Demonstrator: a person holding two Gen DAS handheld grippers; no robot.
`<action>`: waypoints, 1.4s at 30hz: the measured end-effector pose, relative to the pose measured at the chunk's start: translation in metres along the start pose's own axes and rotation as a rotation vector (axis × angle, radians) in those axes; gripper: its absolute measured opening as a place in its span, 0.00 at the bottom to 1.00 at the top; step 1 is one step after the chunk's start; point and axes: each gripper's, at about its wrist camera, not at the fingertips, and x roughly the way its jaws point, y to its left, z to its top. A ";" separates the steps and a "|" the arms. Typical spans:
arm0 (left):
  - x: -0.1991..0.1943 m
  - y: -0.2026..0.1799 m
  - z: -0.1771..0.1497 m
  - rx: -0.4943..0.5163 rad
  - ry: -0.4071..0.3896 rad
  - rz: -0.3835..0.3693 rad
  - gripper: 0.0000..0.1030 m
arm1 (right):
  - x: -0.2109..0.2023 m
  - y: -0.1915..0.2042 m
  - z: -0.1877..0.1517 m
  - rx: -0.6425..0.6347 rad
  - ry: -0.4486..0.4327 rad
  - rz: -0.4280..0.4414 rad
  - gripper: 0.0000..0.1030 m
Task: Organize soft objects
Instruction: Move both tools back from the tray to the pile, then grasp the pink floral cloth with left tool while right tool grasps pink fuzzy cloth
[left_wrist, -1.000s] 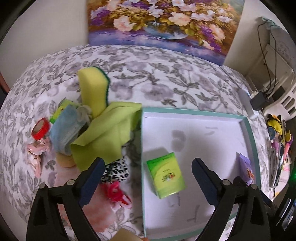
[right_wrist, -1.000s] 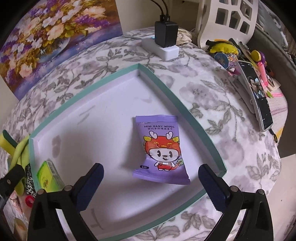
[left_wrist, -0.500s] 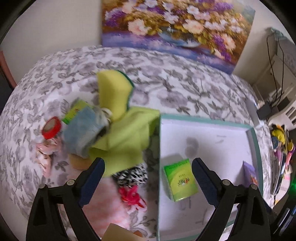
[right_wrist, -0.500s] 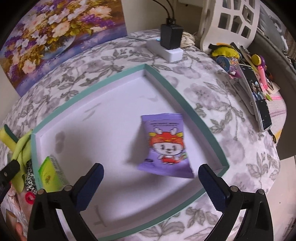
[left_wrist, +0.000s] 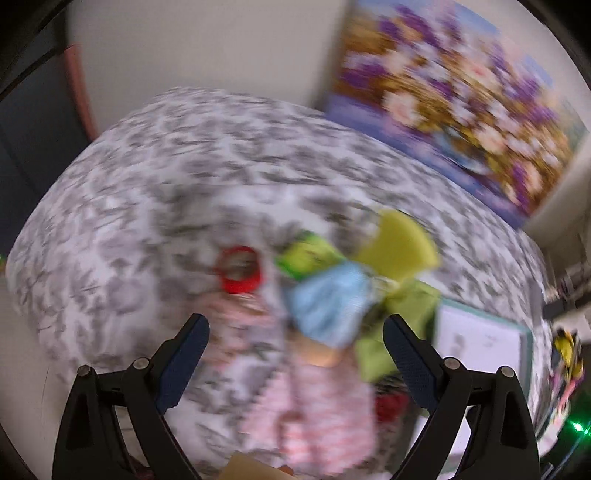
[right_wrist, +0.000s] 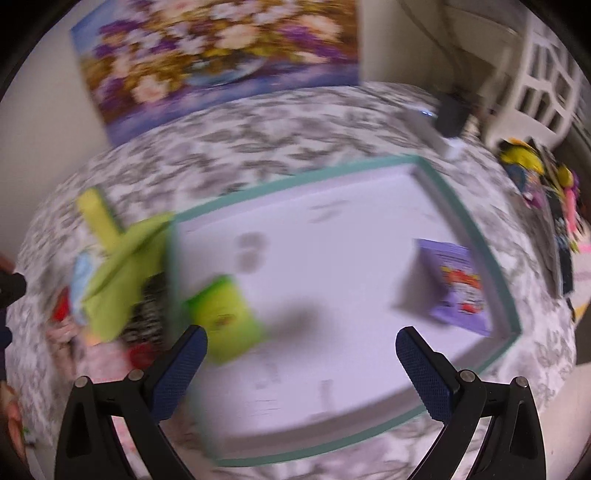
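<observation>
Now the left gripper (left_wrist: 293, 345) has swung off the teal-rimmed tray (right_wrist: 469, 225) and over the pile of soft things at the tray's nine o'clock, so another pick looks likely. Its jaws are spread and empty, as are the right gripper's (right_wrist: 301, 354), which has panned toward the green tissue pack (right_wrist: 225, 314). The pile is blurred: light-blue cloth (left_wrist: 325, 302), yellow sponge (left_wrist: 399, 240), green cloth (left_wrist: 399, 321).

Grey floral tablecloth (left_wrist: 147, 192); teal-rimmed white tray (right_wrist: 465, 218); purple wipes packet (right_wrist: 456, 288); green tissue pack (right_wrist: 225, 317); yellow sponge (left_wrist: 399, 240); red tape roll (left_wrist: 240, 269); light-blue cloth (left_wrist: 328, 306).
</observation>
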 end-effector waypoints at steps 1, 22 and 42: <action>0.000 0.013 0.003 -0.025 -0.003 0.016 0.93 | -0.002 0.010 0.000 -0.014 -0.002 0.019 1.00; 0.032 0.112 0.000 -0.191 0.101 0.166 0.93 | 0.016 0.147 -0.035 -0.223 0.148 0.207 1.00; 0.077 0.105 -0.005 -0.121 0.282 0.184 0.92 | 0.031 0.180 -0.064 -0.355 0.240 0.161 0.85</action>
